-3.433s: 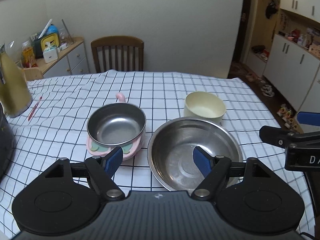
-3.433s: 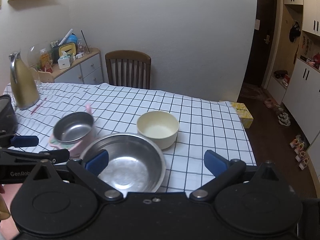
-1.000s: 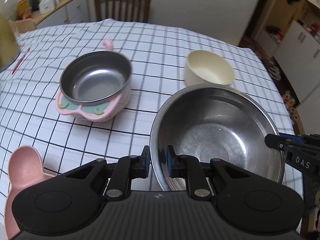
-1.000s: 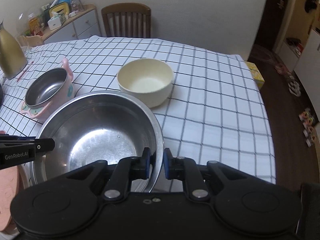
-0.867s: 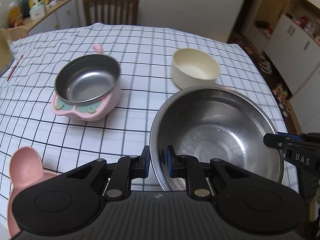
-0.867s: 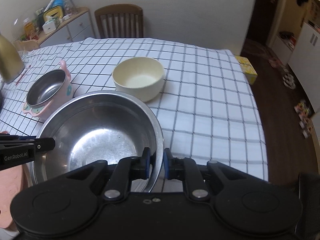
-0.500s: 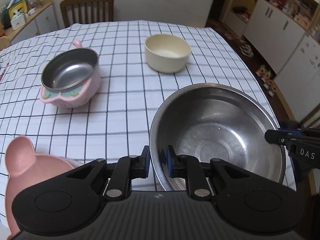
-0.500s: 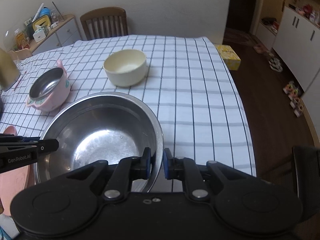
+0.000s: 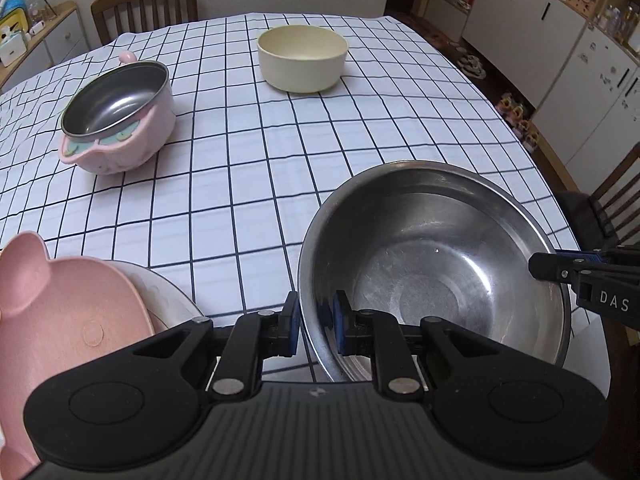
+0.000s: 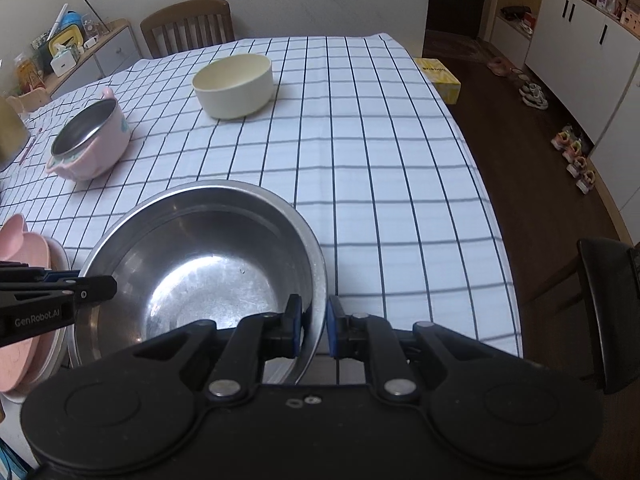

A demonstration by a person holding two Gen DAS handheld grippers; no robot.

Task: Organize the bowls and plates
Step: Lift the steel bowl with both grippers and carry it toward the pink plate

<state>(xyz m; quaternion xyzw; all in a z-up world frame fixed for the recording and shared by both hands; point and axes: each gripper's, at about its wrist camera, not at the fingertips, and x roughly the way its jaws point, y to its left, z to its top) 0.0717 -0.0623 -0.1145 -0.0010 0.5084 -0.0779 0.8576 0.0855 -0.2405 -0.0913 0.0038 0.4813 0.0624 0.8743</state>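
A large steel bowl (image 9: 432,256) (image 10: 200,256) hangs over the near edge of the checked table, gripped from both sides. My left gripper (image 9: 316,320) is shut on its left rim and my right gripper (image 10: 314,326) is shut on its right rim. Each gripper's tip shows in the other view at the bowl's far rim. A pink bear-eared plate (image 9: 68,304) (image 10: 20,344) lies on a white plate (image 9: 168,300) at the near left. A pink bowl with a steel liner (image 9: 120,120) (image 10: 90,144) and a cream bowl (image 9: 302,58) (image 10: 236,84) stand farther back.
The checked tablecloth (image 9: 248,168) covers the table between the bowls. A wooden chair (image 10: 188,24) stands at the far end, a cluttered sideboard (image 10: 84,52) at the back left. A dark chair (image 10: 608,308) is near right, and shoes lie on the floor.
Both grippers have carried the steel bowl back toward the near edge and rolled slightly. The pink and cream bowls look farther off, and more of the pink plate shows at the left.
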